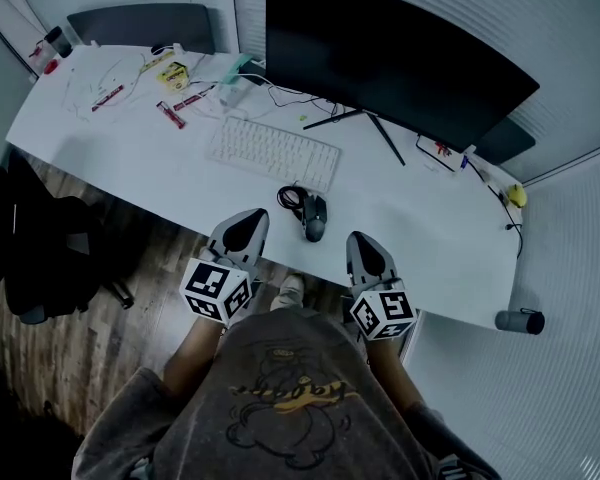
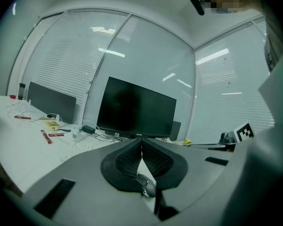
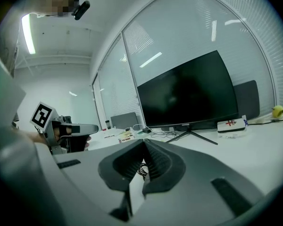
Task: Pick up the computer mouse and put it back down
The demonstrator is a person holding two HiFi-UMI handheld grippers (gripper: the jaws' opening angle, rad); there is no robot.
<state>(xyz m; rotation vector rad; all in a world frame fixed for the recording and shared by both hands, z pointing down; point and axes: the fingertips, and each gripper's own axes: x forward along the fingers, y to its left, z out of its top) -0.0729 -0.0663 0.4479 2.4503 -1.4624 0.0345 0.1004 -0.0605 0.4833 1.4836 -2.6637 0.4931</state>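
Note:
A dark computer mouse [image 1: 315,216] lies on the white desk [image 1: 160,168] near its front edge, with its coiled cable [image 1: 291,197] just behind it. My left gripper [image 1: 248,218] hangs over the desk edge to the mouse's left, apart from it. My right gripper [image 1: 361,239] is to the mouse's right, also apart. Both are shut with nothing held. In the left gripper view the jaws [image 2: 141,141] meet at the tips and the mouse [image 2: 147,185] shows below them. In the right gripper view the shut jaws [image 3: 144,142] frame a bit of the cable [image 3: 141,166].
A white keyboard [image 1: 273,151] lies behind the mouse, below a large dark monitor [image 1: 380,58] on a stand. Cables and small clutter [image 1: 175,93] cover the desk's far left. A black office chair [image 1: 40,258] stands at the left, and a grey cylinder [image 1: 520,320] at the right corner.

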